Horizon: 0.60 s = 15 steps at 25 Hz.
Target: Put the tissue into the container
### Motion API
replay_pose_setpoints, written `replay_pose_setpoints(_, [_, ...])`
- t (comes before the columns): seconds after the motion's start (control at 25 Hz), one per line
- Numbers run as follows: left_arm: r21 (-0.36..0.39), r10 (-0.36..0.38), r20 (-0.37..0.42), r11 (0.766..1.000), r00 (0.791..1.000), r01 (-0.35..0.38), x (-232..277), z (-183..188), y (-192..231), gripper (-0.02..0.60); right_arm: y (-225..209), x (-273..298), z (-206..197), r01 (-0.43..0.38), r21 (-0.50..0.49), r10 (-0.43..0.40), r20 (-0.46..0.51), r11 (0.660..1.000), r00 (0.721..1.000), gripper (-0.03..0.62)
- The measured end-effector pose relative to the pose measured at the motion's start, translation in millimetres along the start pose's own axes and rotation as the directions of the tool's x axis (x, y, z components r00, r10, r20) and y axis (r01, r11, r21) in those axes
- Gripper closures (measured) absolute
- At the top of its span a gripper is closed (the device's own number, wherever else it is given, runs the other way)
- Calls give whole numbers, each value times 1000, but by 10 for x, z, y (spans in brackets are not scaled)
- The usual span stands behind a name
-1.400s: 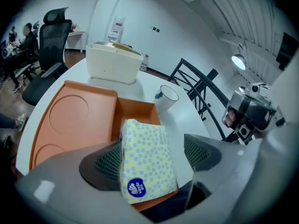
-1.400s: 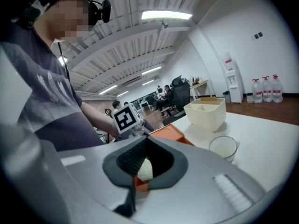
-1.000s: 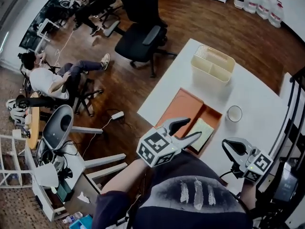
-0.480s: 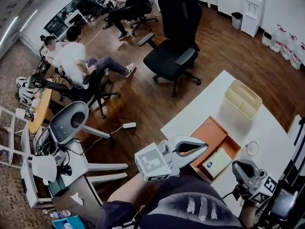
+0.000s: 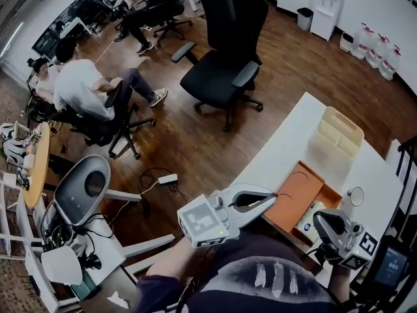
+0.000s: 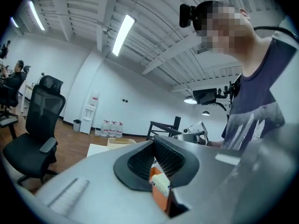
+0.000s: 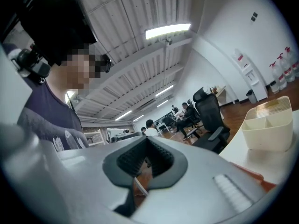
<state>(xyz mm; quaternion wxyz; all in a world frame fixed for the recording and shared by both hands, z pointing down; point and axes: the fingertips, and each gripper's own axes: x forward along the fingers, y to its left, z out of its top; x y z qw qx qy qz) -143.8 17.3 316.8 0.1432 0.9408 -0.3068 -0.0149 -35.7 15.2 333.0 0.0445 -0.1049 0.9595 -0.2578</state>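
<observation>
The tissue pack (image 5: pixel 306 223) lies flat in the narrower compartment of the orange tray (image 5: pixel 294 195). The right gripper (image 5: pixel 322 217) hides most of it, so its long axis cannot be told. The cream two-compartment container (image 5: pixel 339 132) stands beyond the tray on the white table (image 5: pixel 280 158). The left gripper (image 5: pixel 273 195) hovers off the table's edge. Both grippers' jaws are pressed together on nothing.

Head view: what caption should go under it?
Left gripper and right gripper, both shut, hover near the orange tray, tissue pack and cream container.
</observation>
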Motion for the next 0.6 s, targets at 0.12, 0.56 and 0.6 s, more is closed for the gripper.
replay_pose_setpoints(0.12, [20, -47, -6, 999, 999, 47, -135, 9, 141, 568, 65, 196, -52, 3, -38, -2, 21, 999, 1000, 591])
replay_pose_setpoints(0.56, [68, -69, 2, 995, 998, 68, -447, 300, 194, 568, 256, 498, 33, 49, -69, -45, 64, 996, 997, 589])
replay_pose_setpoints(0.6, [69, -65, 7, 996, 998, 64, -470, 331, 186, 568, 282, 512, 38, 48, -71, -43, 71, 996, 997, 589])
